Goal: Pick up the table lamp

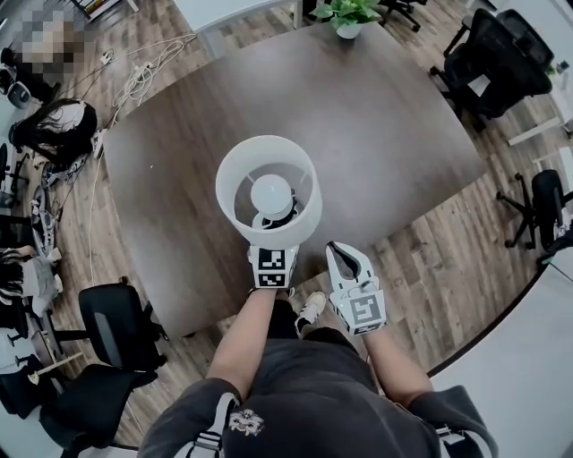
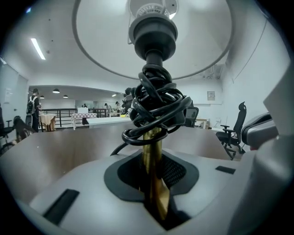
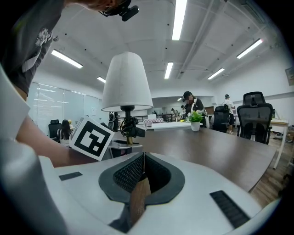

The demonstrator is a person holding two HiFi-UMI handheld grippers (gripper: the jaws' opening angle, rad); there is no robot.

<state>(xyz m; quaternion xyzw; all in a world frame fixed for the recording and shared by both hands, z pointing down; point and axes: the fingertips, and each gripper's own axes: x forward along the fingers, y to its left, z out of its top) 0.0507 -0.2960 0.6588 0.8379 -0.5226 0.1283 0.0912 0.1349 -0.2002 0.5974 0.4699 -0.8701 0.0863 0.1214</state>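
Note:
The table lamp (image 1: 269, 192) stands near the front edge of the dark table (image 1: 385, 134), its white shade seen from above with the bulb inside. My left gripper (image 1: 273, 251) reaches under the shade, fingertips hidden there. In the left gripper view my left gripper (image 2: 154, 197) is shut on the lamp's brass stem (image 2: 153, 151), below a bundle of black cord (image 2: 156, 110) wound round it. My right gripper (image 1: 341, 256) hovers just right of the lamp, shut and holding nothing. The right gripper view shows the right gripper (image 3: 140, 176), the lamp (image 3: 127, 82) and the left gripper's marker cube (image 3: 94, 137).
A potted plant (image 1: 347, 16) sits at the table's far edge. Black office chairs stand at the right (image 1: 497, 58) and the near left (image 1: 116, 326). Cables (image 1: 134, 80) lie on the wooden floor at the left. People stand far off in the room.

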